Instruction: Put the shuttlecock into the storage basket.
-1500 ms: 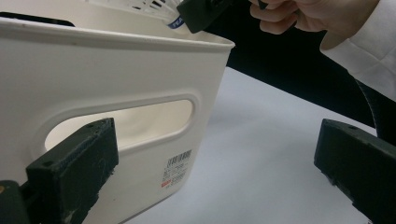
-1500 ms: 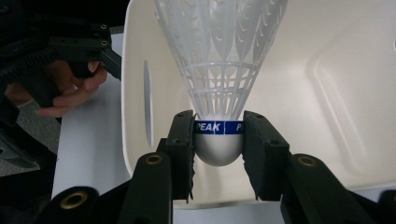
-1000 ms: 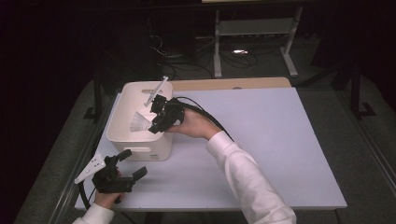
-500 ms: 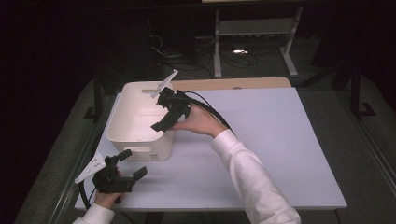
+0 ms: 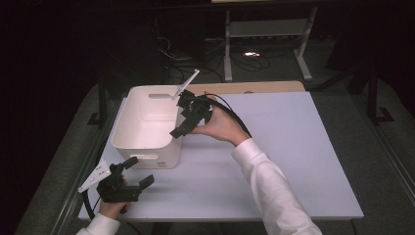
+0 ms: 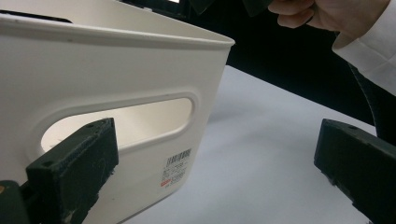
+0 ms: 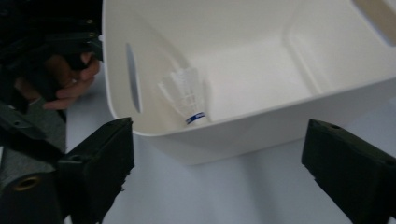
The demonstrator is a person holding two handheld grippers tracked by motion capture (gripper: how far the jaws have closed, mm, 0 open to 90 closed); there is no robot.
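Note:
A white plastic bin (image 5: 120, 133) stands on the left part of the pale table (image 5: 293, 147). A white shuttlecock (image 7: 187, 95) with a blue band lies inside it, against the near wall (image 7: 280, 121) in the right gripper view. My right gripper (image 5: 183, 120) hangs open just outside the bin's right rim, tilted down toward it, with nothing between its jaws (image 7: 217, 140). My left gripper (image 5: 141, 171) rests open near the table's front left corner, pointing at the bin's front wall (image 6: 116, 65) and its handle slot.
A barcode label (image 6: 177, 167) sits on the bin's front wall. A wooden board (image 5: 254, 87) lies along the table's far edge. Behind it, a metal stand (image 5: 264, 29) and cables sit on the dark floor. The right hand's cable (image 5: 235, 115) trails over the table.
My right gripper was over the bin holding the shuttlecock; it has let go and drawn back right past the rim. The left gripper has stayed put.

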